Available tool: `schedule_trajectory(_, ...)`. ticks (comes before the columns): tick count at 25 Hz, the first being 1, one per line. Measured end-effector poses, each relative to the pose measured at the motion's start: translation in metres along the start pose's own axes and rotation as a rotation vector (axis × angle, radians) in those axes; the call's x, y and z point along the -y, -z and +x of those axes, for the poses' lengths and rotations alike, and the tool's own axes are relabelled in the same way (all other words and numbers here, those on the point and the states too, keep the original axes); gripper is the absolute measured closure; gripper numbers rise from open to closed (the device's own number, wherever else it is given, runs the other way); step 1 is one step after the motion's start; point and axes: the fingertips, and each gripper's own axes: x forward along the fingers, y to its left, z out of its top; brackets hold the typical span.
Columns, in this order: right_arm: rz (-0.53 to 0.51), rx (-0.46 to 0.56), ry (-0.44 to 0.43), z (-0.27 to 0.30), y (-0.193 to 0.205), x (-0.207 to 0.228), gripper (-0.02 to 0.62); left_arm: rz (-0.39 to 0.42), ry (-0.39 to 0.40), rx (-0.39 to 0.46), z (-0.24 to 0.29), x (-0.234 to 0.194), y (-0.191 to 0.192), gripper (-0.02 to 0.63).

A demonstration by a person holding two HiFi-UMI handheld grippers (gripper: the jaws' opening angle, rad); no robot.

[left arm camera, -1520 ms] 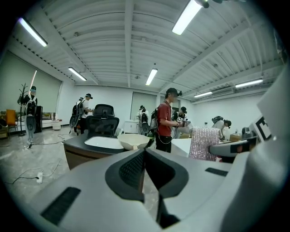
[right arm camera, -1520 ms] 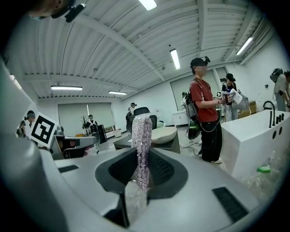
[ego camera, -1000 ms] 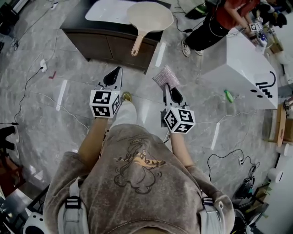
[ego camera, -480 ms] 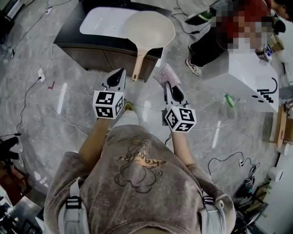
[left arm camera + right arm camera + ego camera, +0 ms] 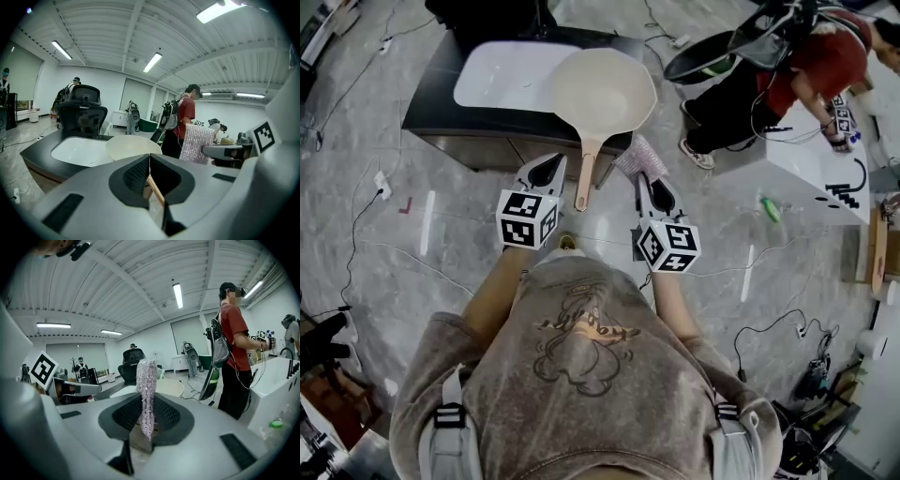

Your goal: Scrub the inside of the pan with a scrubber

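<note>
Cream pan (image 5: pixel 602 91) sits by the white basin (image 5: pixel 502 77); right claw (image 5: pixel 643 178) grips scrubber (image 5: pixel 640 155).

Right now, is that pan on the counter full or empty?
Empty: the pan lies open side up, its pale inside bare.

Looks over the left gripper (image 5: pixel 149 158), jaws pressed together and empty, onto a cream pan (image 5: pixel 133 146) at the right end of a dark counter (image 5: pixel 35 154), just beside its white basin (image 5: pixel 77 151), with a silvery scrubber (image 5: pixel 196 140) clamped in the right gripper (image 5: pixel 208 151).
</note>
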Motion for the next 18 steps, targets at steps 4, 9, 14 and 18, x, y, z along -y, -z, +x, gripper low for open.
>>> schedule_trajectory(4,0.004,0.002,0.021,0.011,-0.007,0.005,0.509,-0.013,0.044,-0.041,0.018,-0.005,0.0,0.588)
schedule_trajectory(9,0.007,-0.007,0.025,0.024,-0.012,0.016,0.509,-0.019,0.061,-0.068,0.037,-0.006,-0.002,0.588)
schedule_trajectory(14,0.004,-0.012,0.005,0.041,-0.019,0.03,0.509,-0.072,0.086,-0.053,0.054,-0.005,-0.009,0.588)
schedule_trajectory(18,-0.001,-0.024,-0.022,0.058,-0.025,0.04,0.509,-0.064,0.118,-0.082,0.069,-0.001,-0.012,0.588)
